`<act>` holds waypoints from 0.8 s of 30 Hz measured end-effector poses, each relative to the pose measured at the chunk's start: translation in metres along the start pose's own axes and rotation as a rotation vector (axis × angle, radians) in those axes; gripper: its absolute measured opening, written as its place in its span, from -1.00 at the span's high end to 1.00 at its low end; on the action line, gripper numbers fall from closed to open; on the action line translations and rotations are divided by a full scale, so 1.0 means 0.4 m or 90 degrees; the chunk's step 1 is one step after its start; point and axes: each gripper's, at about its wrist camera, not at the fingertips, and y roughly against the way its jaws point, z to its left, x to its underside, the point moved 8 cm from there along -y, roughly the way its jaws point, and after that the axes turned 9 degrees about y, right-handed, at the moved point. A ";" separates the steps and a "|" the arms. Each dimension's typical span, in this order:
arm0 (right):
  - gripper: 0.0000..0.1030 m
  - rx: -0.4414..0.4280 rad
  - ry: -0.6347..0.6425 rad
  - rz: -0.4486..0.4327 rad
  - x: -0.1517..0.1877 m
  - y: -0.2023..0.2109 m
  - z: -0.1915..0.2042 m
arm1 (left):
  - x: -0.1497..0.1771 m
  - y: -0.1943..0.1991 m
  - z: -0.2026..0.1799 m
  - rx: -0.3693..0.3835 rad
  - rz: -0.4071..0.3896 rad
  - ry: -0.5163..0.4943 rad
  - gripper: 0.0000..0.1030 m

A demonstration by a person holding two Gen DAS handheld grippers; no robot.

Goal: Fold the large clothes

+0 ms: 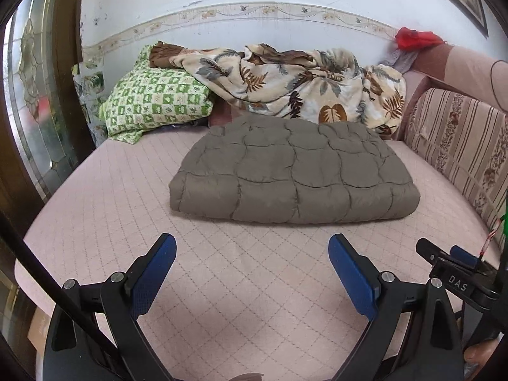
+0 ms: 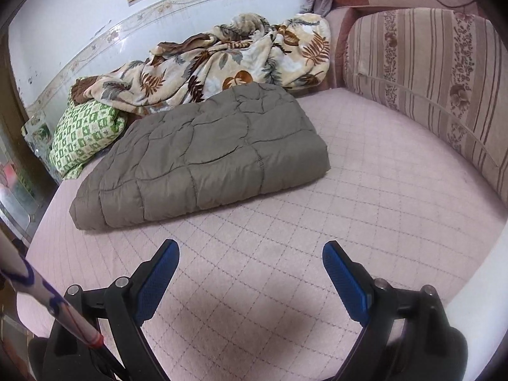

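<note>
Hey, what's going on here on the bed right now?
A person holds a two-finger gripper in each hand over a pink quilted bed. The grey-brown quilted garment lies folded into a thick rectangle in the middle. The left gripper and right gripper are both open, empty, and short of it. A leaf-print blanket and a green checked pillow sit behind.

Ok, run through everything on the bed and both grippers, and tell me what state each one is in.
Grey quilted garment: folded into a flat rectangle, lying on the bed, untouched.
Leaf-print blanket: crumpled in a heap against the wall.
Green checked pillow: propped against the blanket, tilted.
Pink bed cover: spread flat.
Left gripper: open, empty, above the cover.
Right gripper: open, empty.
</note>
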 end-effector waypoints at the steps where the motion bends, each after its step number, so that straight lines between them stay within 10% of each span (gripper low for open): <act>1: -0.83 0.002 0.007 -0.001 0.002 0.002 0.007 | 0.004 0.000 0.006 -0.012 -0.003 -0.001 -0.87; 24: -0.84 0.067 0.092 -0.021 0.008 0.067 0.082 | 0.059 0.013 0.083 -0.062 0.040 0.009 -0.87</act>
